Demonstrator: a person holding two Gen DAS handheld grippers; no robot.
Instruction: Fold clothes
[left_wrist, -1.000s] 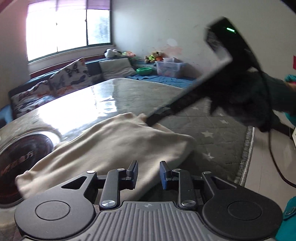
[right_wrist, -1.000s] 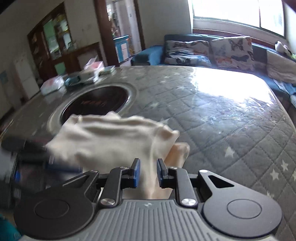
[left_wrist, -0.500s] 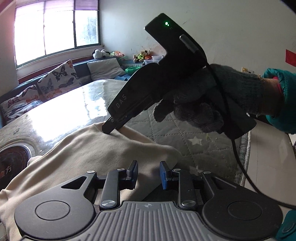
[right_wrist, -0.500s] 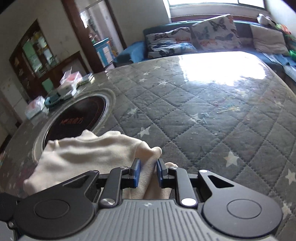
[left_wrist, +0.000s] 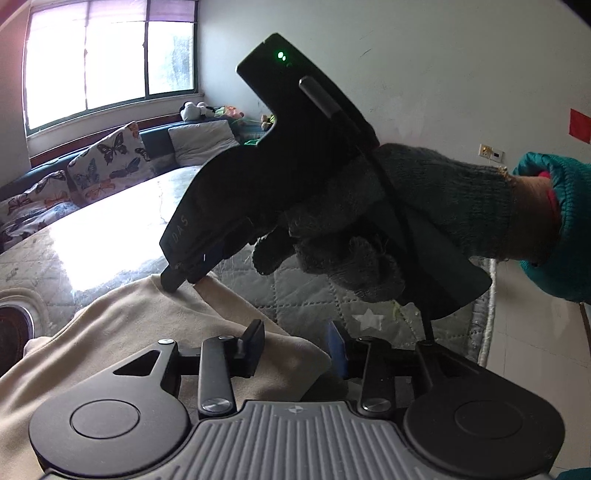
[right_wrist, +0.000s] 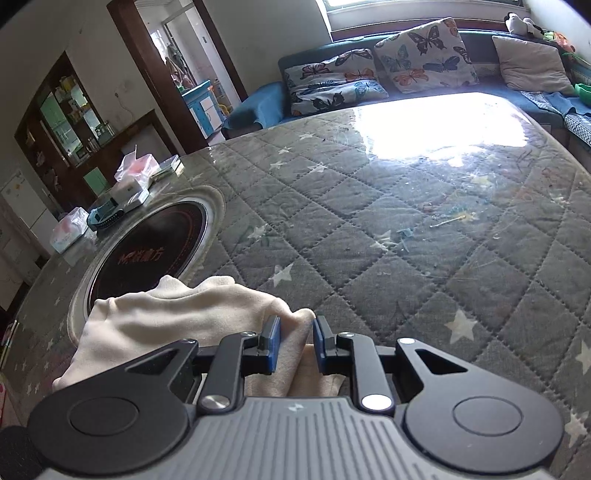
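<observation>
A cream garment (left_wrist: 122, 343) lies bunched on the grey quilted table cover (right_wrist: 388, 236). In the left wrist view my left gripper (left_wrist: 297, 345) is open just above the garment's near edge, with cloth under its left finger. My right gripper (left_wrist: 181, 280), held by a gloved hand (left_wrist: 369, 236), touches the garment's far edge with its tip. In the right wrist view the right gripper (right_wrist: 295, 343) has its jaws slightly parted around a fold of the cream garment (right_wrist: 177, 317); the cloth sits between the blue pads (right_wrist: 273, 343).
A round black hotplate (right_wrist: 147, 251) is set into the table left of the garment. Boxes and bags (right_wrist: 122, 188) sit at the table's far left. A sofa with butterfly cushions (right_wrist: 388, 70) runs behind. The table edge (left_wrist: 487, 332) and tiled floor are at right.
Both grippers' jaws have parted wider than before. The right gripper has lowered the garment's fold onto the table near the hotplate. The garment now lies more spread.
</observation>
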